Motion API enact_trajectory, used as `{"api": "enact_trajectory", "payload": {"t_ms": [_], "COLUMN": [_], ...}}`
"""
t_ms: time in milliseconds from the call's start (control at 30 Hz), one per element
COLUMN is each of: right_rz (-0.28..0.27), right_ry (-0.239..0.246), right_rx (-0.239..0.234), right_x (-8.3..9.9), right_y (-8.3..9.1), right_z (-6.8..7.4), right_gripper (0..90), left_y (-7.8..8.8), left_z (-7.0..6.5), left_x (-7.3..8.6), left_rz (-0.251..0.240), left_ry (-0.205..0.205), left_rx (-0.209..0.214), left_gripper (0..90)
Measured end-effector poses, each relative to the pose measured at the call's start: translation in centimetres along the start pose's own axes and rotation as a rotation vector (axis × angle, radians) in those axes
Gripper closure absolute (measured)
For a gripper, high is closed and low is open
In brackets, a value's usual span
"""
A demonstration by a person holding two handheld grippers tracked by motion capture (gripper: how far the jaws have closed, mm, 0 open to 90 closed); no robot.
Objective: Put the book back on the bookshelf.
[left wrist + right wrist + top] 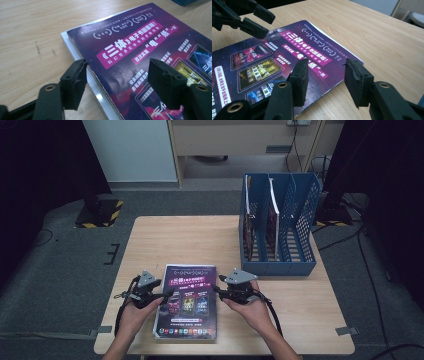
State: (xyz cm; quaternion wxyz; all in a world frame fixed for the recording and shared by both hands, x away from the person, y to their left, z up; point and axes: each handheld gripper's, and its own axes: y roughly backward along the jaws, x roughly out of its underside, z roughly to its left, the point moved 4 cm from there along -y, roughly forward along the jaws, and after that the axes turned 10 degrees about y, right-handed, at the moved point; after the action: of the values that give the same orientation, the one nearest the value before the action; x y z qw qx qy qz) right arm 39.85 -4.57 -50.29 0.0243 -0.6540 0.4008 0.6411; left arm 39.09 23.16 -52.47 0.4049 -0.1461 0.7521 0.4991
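Book [140, 62] cover: «三体», "电" "纸"; jaws straddle edges.

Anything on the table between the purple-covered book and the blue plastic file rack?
No. In the high view only bare wooden table separates the purple-covered book from the blue plastic file rack; the stretch is clear.

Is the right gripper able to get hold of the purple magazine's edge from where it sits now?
Probably yes: the right gripper already straddles the magazine's right edge, with nothing in the way.
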Motion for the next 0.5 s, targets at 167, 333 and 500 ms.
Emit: {"api": "enact_trajectory", "payload": {"t_ms": [167, 333, 500], "right_rz": [0.005, 0.016, 0.029], "right_ry": [-0.015, -0.021, -0.030], "right_rx": [-0.009, -0.014, -0.025], "right_x": [0.2, 0.3, 0.5], "right_y": [-0.2, -0.3, -0.5], "right_z": [0.0, 0.1, 0.2], "right_gripper": [52.3, 44.9, 40.2], "left_y": [-0.5, -1.0, -1.3], "left_z": [0.0, 0.6, 0.7], "left_x": [0.2, 0.5, 0.6], "left_rz": [0.022, 0.055, 0.060], "left_ry": [0.001, 0.020, 0.046], "left_rx": [-0.006, -0.020, 0.006], "left_gripper": [36.0, 36.2, 35.6]}}
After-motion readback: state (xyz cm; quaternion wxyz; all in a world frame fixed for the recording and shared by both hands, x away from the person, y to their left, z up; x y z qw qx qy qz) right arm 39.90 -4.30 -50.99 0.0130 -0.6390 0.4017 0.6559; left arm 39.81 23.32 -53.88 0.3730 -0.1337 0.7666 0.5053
